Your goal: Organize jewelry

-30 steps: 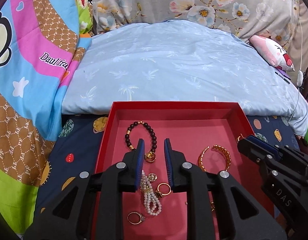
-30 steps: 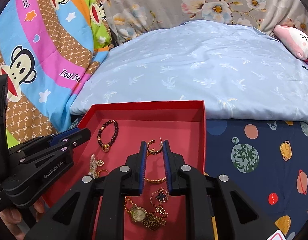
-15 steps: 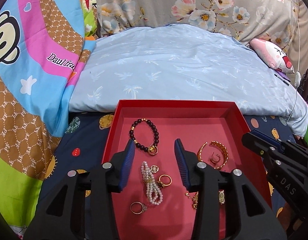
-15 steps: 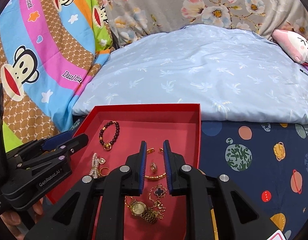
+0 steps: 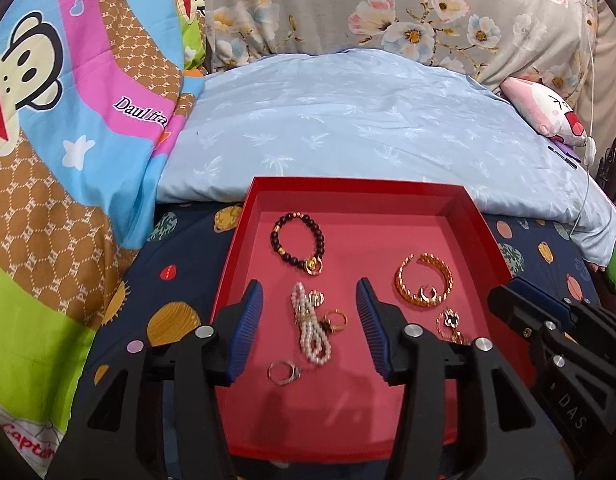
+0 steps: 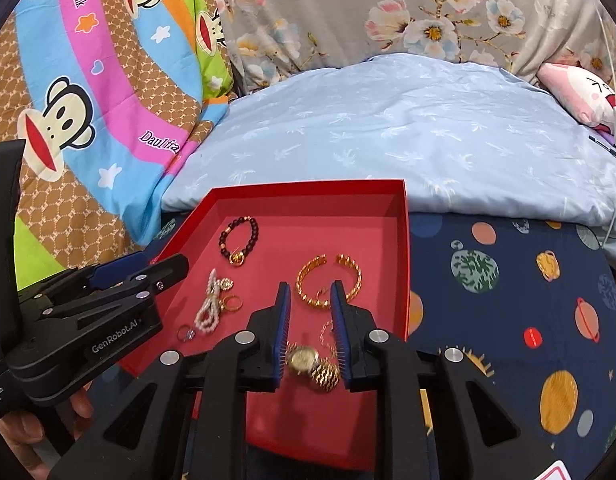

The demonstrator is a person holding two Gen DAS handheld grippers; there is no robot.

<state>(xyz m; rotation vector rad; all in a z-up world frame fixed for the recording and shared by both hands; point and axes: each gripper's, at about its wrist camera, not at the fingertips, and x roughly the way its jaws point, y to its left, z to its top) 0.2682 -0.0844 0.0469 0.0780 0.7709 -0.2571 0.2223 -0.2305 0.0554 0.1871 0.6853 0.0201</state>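
A red tray [image 5: 391, 420] [image 6: 403, 264] lies on the bed and holds the jewelry. In it are a dark bead bracelet [image 5: 298, 244] [image 6: 239, 239], a gold bangle [image 5: 423, 285] [image 6: 327, 282], a pearl strand [image 5: 309, 330] [image 6: 208, 308], gold rings [image 5: 335, 319], a silver ring [image 5: 283, 372] and a gold watch [image 6: 312, 365]. My left gripper [image 5: 309, 330] is open and empty, held above the pearl strand. My right gripper [image 6: 308, 328] is open a little and empty, above the watch and near the bangle.
A dark blue planet-print sheet [image 6: 507, 300] surrounds the tray. A light blue duvet [image 5: 367, 132] rises behind it. A colourful monkey blanket [image 5: 68, 140] lies at the left. A pink plush toy [image 5: 547, 108] and a white cable [image 5: 587, 140] are at the far right.
Both grippers have pulled back and up from the tray. My left gripper has opened wide. My right gripper has let go of a small gold earring, which now lies inside the bangle.
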